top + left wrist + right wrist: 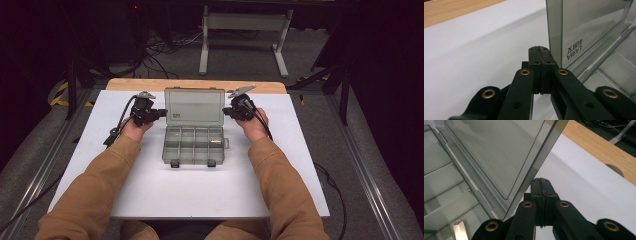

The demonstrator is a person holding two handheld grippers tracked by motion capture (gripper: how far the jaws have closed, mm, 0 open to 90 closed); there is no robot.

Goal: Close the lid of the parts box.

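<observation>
- We see a clear grey plastic compartment box (194, 145) lying open on the white tabletop (150, 185), its lid (194, 106) standing up at the far side.
- Our left gripper (161, 113) sits just to the left of the lid, its jaws pointing toward the lid's left edge.
- In the left gripper view, the left gripper (539, 49) has its jaws pressed together with nothing between them, and the lid's edge (555, 30) stands right beside the tips, on their right; we cannot tell whether they touch it.
- A label (575, 49) printed on the lid reads mirrored through the plastic there.
- Our right gripper (226, 111) sits just to the right of the lid, jaws pointing toward its right edge.
- In the right gripper view, the right gripper (541, 180) is also pressed together on nothing, with the lid's edge (541, 165) slanting just above and to the left of the tips.
- A small metallic piece (216, 142) lies in one of the box's right-hand compartments, below and to the left of the right gripper in its own view (460, 228).
- Tan sleeves (95, 190) cover both forearms.
</observation>
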